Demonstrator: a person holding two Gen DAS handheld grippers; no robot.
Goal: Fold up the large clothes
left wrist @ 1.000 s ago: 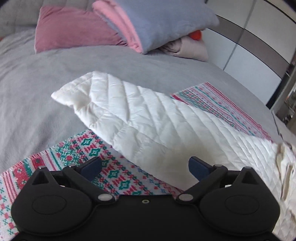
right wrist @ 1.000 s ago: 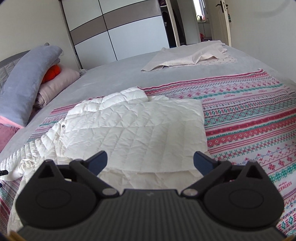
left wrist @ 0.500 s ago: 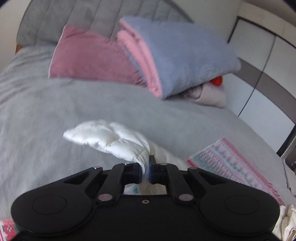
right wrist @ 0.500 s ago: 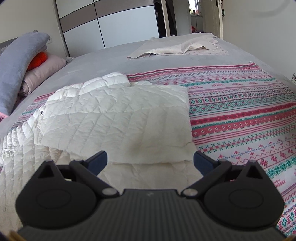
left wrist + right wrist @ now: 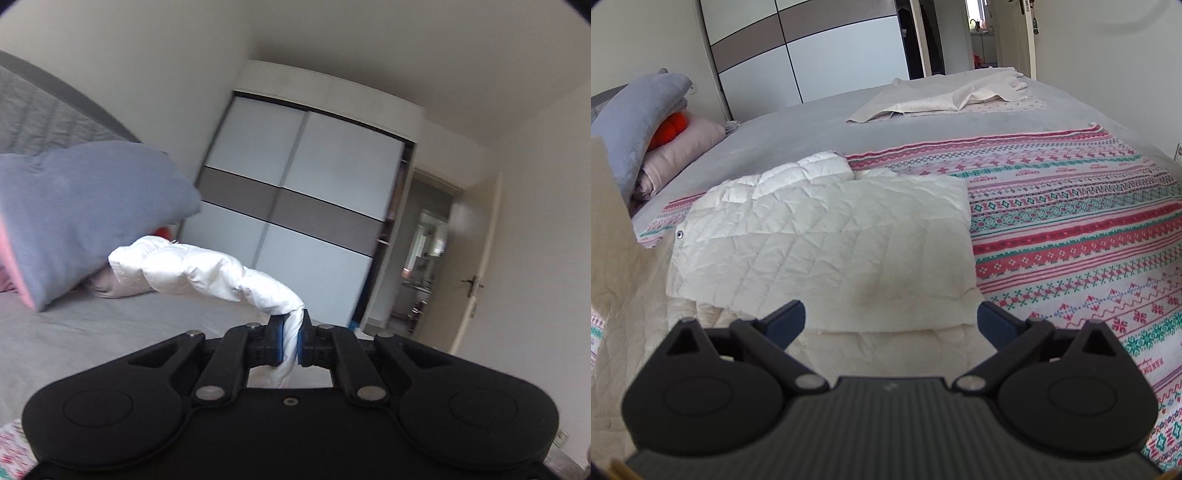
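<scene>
Soft daylight, motion-blurred left view, fisheye bending, dark vignetted corners

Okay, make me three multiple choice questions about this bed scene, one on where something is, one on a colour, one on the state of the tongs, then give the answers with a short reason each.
1. Where does the folded beige cloth lie?
A. On the grey bedcover at the far end of the bed
B. On top of the white jacket
C. On the floor by the wardrobe

2. What colour is the round thing tucked under the grey-blue pillow?
A. Green
B. Orange
C. Black

3. How do the left tongs stand?
A. Open and empty
B. Shut on the patterned blanket
C. Shut on the white jacket sleeve

Answers:
1. A, it rests flat on the grey cover beyond the patterned blanket.
2. B, bright orange shows between the pillows.
3. C, white quilted fabric is pinched between the blue pads.
</scene>
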